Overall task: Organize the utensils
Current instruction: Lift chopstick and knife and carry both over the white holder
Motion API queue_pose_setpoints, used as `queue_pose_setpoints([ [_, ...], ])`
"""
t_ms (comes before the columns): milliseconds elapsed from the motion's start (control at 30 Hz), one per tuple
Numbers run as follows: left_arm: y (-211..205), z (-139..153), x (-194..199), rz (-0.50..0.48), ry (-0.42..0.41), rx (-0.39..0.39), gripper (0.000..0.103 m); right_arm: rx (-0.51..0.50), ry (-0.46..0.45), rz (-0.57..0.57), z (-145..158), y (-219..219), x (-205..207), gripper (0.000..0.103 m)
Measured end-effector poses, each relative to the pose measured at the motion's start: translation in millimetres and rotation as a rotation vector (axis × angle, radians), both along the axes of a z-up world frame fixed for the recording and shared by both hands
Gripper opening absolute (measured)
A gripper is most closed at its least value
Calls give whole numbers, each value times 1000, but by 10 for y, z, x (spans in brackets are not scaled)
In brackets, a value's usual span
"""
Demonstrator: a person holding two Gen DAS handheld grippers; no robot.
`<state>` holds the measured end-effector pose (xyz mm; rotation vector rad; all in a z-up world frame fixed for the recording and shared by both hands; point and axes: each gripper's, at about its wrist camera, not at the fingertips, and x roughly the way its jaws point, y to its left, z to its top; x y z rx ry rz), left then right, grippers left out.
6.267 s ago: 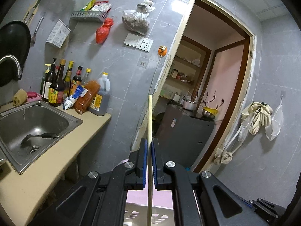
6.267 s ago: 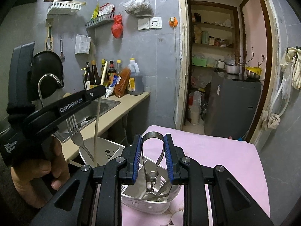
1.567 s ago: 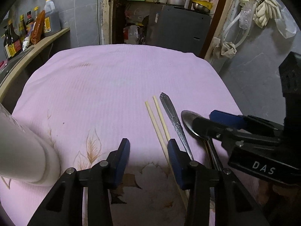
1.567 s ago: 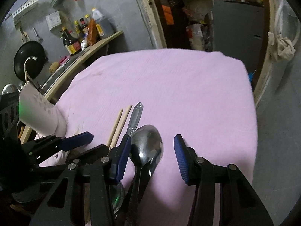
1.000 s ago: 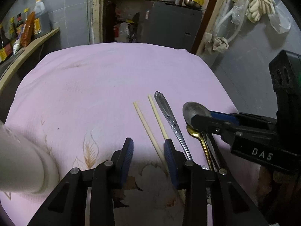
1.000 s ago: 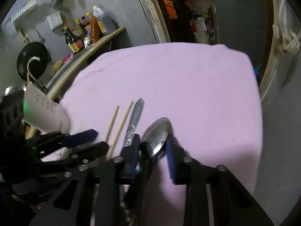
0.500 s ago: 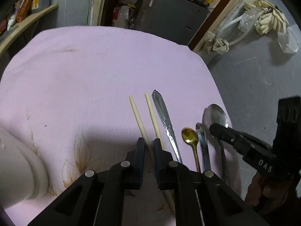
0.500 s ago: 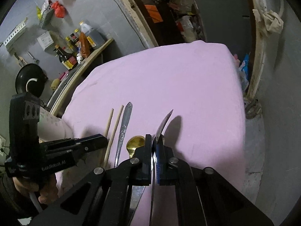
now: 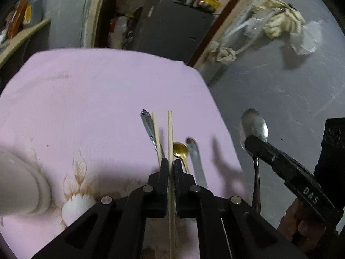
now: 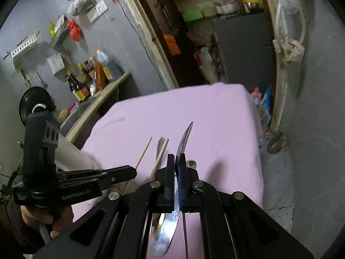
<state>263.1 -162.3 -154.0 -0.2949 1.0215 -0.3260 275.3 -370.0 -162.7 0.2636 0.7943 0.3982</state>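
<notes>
My left gripper (image 9: 170, 164) is shut on a pale wooden chopstick (image 9: 170, 129), which runs straight through the jaws and is lifted off the pink cloth (image 9: 86, 99). A second chopstick (image 9: 156, 133) still lies on the cloth beside a silver patterned handle (image 9: 147, 125), a small gold spoon (image 9: 180, 150) and another silver utensil (image 9: 195, 157). In the right wrist view my right gripper (image 10: 177, 158) is shut on a large silver spoon (image 10: 185, 138), seen edge-on and raised above the cloth. The white utensil holder (image 9: 21, 185) stands at the near left.
The pink cloth's right edge (image 10: 256, 142) drops to a grey floor. A counter with bottles (image 10: 90, 79) and a sink runs along the left wall. An open doorway with a grey cabinet (image 10: 241, 43) lies beyond the far edge. A hand (image 10: 43, 218) holds the left gripper.
Both grippers closed from open, the left on a chopstick, the right on the large spoon. Both have risen, lifting those two off the cloth, and the right moved further right.
</notes>
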Motion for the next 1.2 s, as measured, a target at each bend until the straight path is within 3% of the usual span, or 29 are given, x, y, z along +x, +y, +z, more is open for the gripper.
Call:
queue_pose_setpoints([
  [167, 75, 328, -287, -3, -92, -1, 5, 34, -56, -43, 254, 16, -206, 3],
  [400, 419, 1061, -563, 32, -280, -73, 5, 95, -228, -55, 879, 250, -446, 3],
  [533, 690, 1460, -626, 65, -380, -75, 5, 103, -328, -24, 1311, 632, -500, 3],
  [733, 1228, 1944, -734, 129, -524, 0, 5, 90, -477, 33, 1836, 1346, -531, 3],
  [967, 2001, 2292, -763, 250, -669, 58, 5, 131, -631, 77, 2245, 2066, -606, 3],
  [1200, 2794, 2123, -720, 532, -769, -32, 5, 324, -655, 12, 2079, 2294, -508, 3],
])
